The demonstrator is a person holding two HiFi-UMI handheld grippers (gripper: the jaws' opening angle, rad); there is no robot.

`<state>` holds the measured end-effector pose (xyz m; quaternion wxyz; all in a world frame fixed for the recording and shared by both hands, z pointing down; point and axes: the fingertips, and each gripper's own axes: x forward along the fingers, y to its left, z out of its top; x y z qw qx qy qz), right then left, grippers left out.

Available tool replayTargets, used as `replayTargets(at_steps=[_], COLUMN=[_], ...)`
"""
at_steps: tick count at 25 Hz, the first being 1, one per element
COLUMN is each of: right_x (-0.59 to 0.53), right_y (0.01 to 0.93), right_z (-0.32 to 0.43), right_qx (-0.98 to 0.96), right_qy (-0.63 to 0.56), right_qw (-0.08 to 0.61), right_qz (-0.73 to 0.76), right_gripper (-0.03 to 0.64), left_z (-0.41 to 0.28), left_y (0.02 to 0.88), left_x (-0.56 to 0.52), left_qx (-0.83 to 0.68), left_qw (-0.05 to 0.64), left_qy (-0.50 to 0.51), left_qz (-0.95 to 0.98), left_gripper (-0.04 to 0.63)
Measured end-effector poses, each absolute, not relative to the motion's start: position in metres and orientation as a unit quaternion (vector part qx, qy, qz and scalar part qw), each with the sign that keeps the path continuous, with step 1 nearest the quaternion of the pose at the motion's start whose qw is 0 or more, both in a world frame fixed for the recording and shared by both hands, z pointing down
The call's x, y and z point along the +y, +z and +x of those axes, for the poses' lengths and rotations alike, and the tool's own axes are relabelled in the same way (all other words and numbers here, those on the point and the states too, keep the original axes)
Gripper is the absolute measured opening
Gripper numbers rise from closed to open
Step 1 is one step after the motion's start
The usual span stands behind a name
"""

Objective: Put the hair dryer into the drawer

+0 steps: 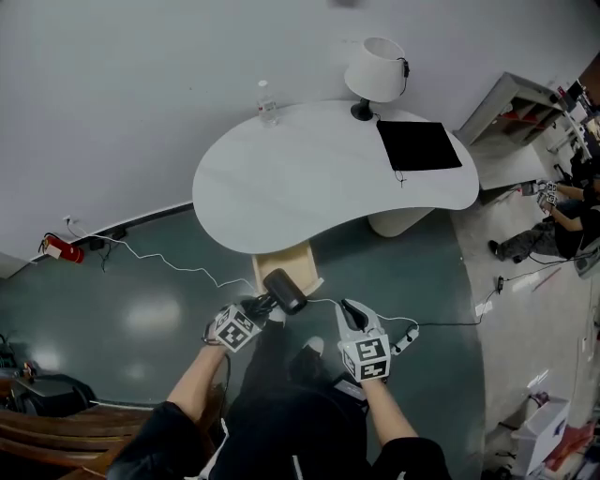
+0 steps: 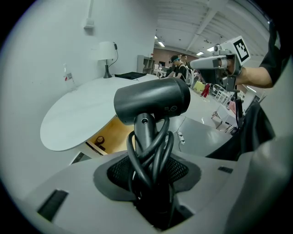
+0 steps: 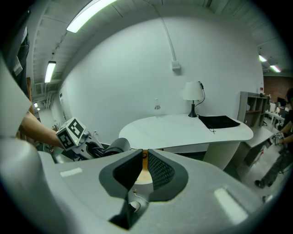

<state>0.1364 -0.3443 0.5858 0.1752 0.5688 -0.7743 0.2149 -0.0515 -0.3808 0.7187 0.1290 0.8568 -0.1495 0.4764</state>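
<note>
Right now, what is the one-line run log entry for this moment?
left gripper: shut on hair dryer handle | right gripper: jaws together, empty | drawer: open, hair dryer not yet inside

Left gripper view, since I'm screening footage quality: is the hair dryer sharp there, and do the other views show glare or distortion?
Left gripper view: the hair dryer is sharp and softly highlighted; the frame corners are dark and bent by the wide lens. Right gripper view: the table edge bows, and a ceiling light glares at upper left. Head view: pale reflections sit on the floor at left.
</note>
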Motion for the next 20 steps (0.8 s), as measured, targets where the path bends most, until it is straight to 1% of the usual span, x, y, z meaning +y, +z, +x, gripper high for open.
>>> replayTargets(at_steps=[9,20], right_x=[-0.360,-0.367], right_y=[0.592,0.597], right_z=[0.132,0.118], right_qx=[-0.742,-0.707], right_qy=[0.232,0.250], right_qw=[0.181,0.185], right_qz=[0.603,0.635], right_gripper=[0.023,0.023], left_z=[-0.049,-0.050], left_y=[0.744,0.767], left_x=[-0.411,-0.435], left_qx=[-0.079,-0.024], left_qw=[0.097,0.086], left_qy=[0.510,0.525], left_qz=[0.851,0.846], left_gripper=[0.186,0.186])
